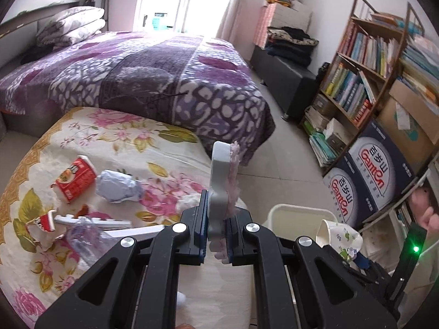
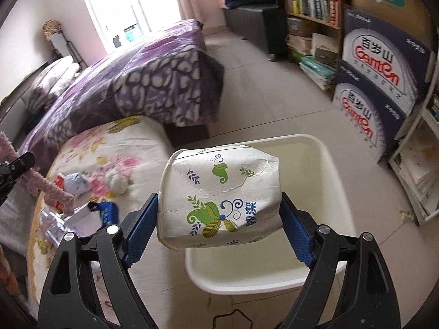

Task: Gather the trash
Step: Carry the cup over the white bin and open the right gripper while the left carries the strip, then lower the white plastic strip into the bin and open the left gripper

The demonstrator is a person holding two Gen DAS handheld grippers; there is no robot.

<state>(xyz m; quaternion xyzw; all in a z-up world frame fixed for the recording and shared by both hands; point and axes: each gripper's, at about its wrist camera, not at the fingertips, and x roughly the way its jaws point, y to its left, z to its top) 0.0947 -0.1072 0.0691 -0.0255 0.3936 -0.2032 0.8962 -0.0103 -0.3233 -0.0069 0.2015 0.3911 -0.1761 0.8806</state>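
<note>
Paper cup, crumpled and light, sits at frame centre in your right hand-held gripper, over the bin; squeeze gently. Your left hand-held gripper clamps a stiff foam piece upright.

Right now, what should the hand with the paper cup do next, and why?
Probably open the right gripper and let the crumpled paper cup drop. The cup is held right above the white bin, whose open inside shows just below it, so it should fall in. The left gripper holds a foam piece that can go in afterwards.
</note>
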